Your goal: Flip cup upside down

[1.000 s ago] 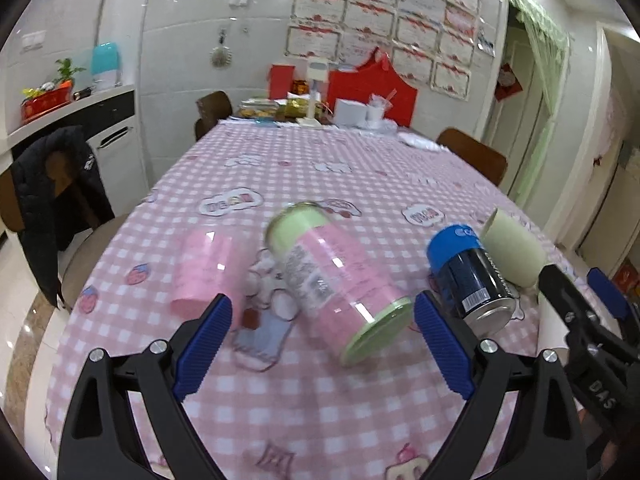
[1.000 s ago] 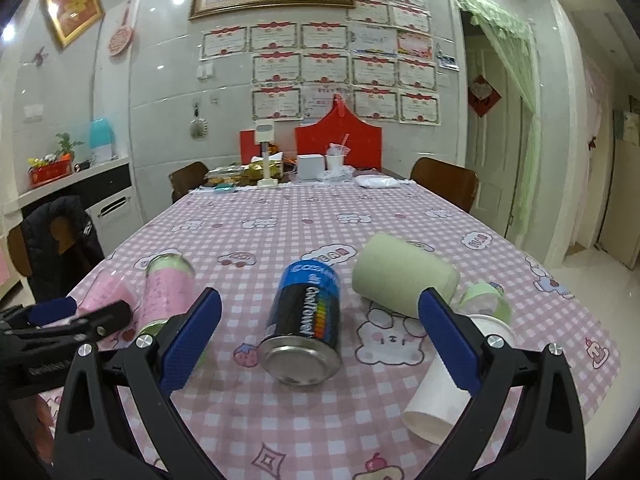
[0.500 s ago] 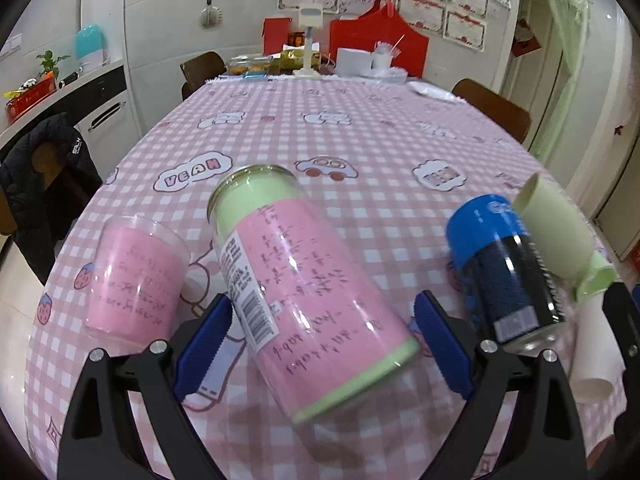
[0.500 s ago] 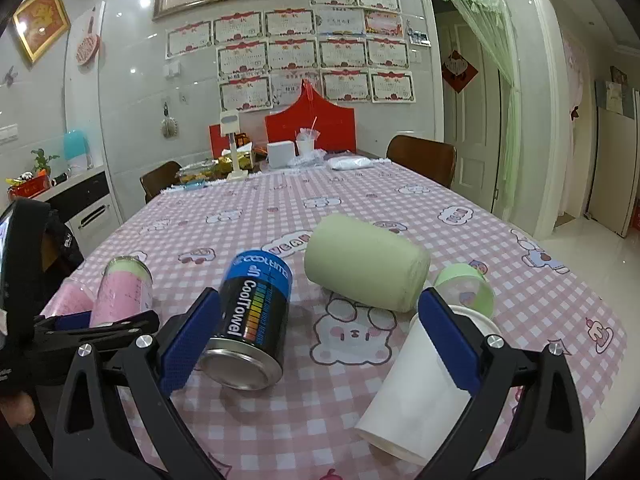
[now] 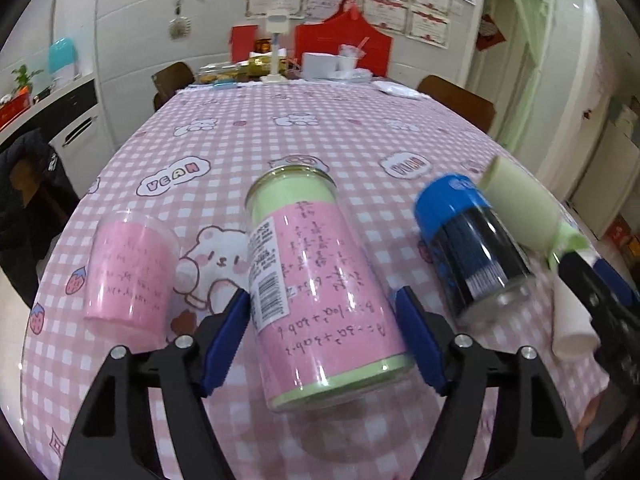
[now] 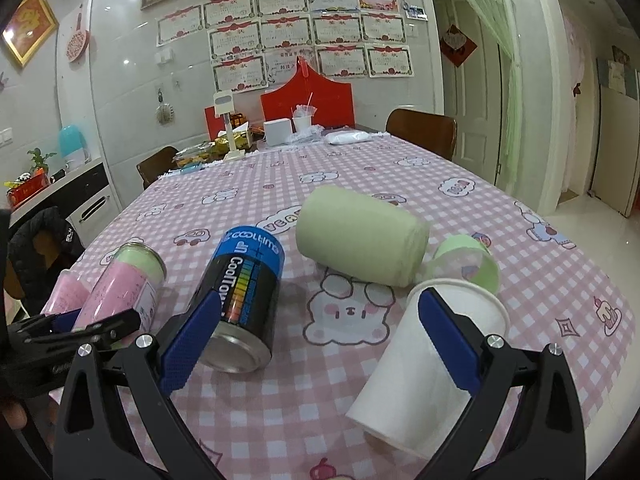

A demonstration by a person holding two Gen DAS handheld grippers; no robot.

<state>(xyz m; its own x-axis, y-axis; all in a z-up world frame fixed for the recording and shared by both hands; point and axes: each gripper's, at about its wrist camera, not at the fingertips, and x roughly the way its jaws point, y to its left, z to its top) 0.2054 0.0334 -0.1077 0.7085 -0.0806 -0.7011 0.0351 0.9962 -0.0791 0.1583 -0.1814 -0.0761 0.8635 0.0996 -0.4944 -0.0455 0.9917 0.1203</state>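
Observation:
A pink cup with green ends (image 5: 320, 292) lies on its side on the pink checked tablecloth (image 5: 280, 136). My left gripper (image 5: 324, 332) is open with its blue pads on either side of the cup's near end, close to its sides. The same cup shows in the right wrist view (image 6: 124, 288). My right gripper (image 6: 320, 340) is open and empty. Its left pad is beside a black and blue can (image 6: 240, 300), and its right pad is over a white paper cup (image 6: 428, 364) lying on its side.
A small pink cup (image 5: 128, 268) stands left of the lying cup. The black and blue can (image 5: 468, 248), a pale green cup (image 6: 360, 236) and a small green-rimmed cup (image 6: 468, 264) lie to the right. Chairs and clutter are at the table's far end.
My left gripper has moved forward around the pink cup and narrowed until its pads flank the cup's near end. My right gripper has moved forward and right, with the white cup now under its right pad.

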